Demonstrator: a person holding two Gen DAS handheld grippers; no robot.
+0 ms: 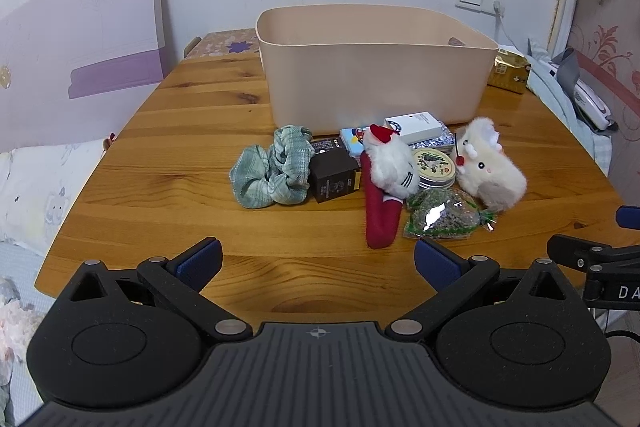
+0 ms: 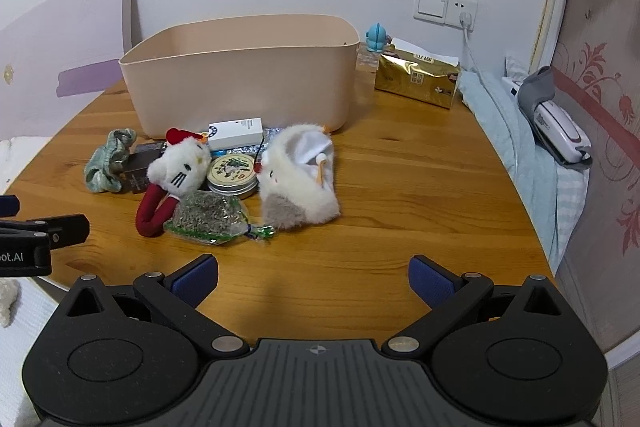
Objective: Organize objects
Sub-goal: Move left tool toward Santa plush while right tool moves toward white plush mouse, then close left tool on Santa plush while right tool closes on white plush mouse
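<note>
Both grippers hover over the near table edge, jaws wide apart, holding nothing. The clutter lies ahead, just before the bin (image 1: 376,67). Left gripper (image 1: 318,259) is nearer the scrunchie (image 1: 272,167); right gripper (image 2: 314,277) is nearer the white plush (image 2: 298,175), its long axis running toward that gripper.

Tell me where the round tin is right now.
The round tin sits on the table in front of the bin, between the two white plush toys, with the green bag just before it.
</note>
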